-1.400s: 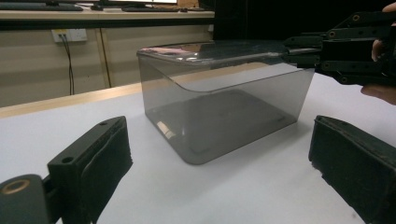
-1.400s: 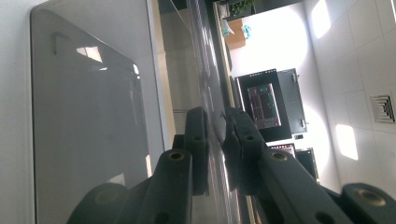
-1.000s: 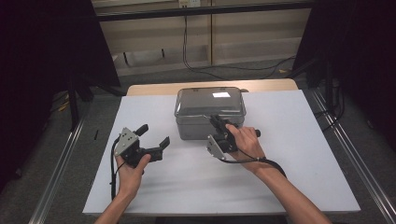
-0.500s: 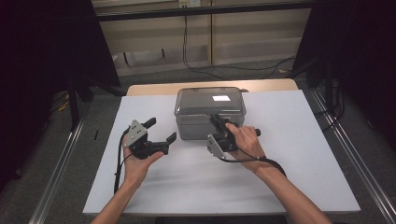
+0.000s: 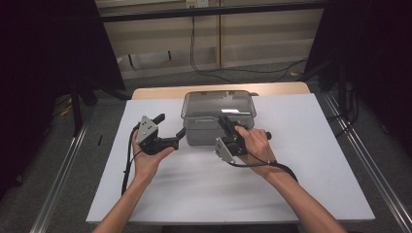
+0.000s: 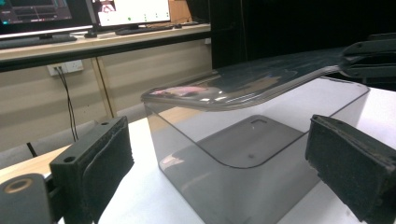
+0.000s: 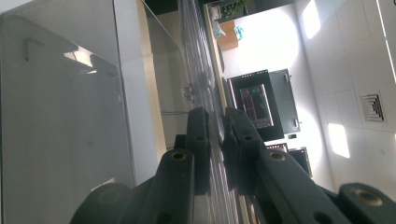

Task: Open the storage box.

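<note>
A clear grey plastic box (image 5: pixel 194 130) stands mid-table with its thin lid (image 5: pixel 218 103) on top. My right gripper (image 5: pixel 226 124) is at the box's front edge, shut on the lid's rim. In the right gripper view the gripper (image 7: pixel 217 126) pinches the lid's edge (image 7: pixel 201 56) beside the box wall (image 7: pixel 60 116). My left gripper (image 5: pixel 170 127) is open just left of the box, touching nothing. In the left gripper view its pads (image 6: pixel 100 168) frame a corner of the box (image 6: pixel 243 163), whose lid (image 6: pixel 243 86) is tilted up toward the right gripper (image 6: pixel 369 56).
The white table top (image 5: pixel 301 160) reaches out on all sides of the box. Metal rails (image 5: pixel 63 179) run along the floor at both sides. A shelf with cables (image 5: pixel 204 43) stands behind the table.
My left gripper has moved right and forward, up to the box's left corner, still open. The right hand has stayed at the lid's front edge.
</note>
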{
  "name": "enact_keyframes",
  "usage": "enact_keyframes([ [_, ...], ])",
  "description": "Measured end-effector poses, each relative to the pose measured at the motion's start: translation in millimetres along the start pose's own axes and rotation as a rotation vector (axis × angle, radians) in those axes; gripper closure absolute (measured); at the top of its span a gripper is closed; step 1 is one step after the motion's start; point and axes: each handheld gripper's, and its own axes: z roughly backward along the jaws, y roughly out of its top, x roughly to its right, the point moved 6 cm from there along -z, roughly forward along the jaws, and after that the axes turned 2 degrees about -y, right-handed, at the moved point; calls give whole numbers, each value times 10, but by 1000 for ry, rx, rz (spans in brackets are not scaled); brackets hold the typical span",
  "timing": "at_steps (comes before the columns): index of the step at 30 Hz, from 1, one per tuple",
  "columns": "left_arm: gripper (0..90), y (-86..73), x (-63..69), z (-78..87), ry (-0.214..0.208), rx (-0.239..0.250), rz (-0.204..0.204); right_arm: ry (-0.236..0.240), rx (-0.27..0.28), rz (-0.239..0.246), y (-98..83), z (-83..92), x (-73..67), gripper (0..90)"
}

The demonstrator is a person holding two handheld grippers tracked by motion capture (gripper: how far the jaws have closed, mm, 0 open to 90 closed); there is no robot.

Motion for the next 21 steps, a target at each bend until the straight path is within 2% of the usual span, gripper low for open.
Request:
enact_keyframes([
  [7, 103, -73, -60, -124, 4, -11, -2, -7, -6, -10, -2, 3, 21, 820],
  [10, 108, -55, -88, -181, 13, -19, -34, -9, -5, -11, -2, 1, 26, 821],
  [14, 127, -13, -91, -245, 4, -2, -30, -10, -4, -9, 1, -2, 52, 822],
  [17, 167, 8, -105, -284, 9, -12, -64, -12, -3, -14, 9, -10, 76, 824],
  [21, 209, 41, -100, -338, 10, 2, -66, -14, -3, -18, 5, -13, 90, 824],
])
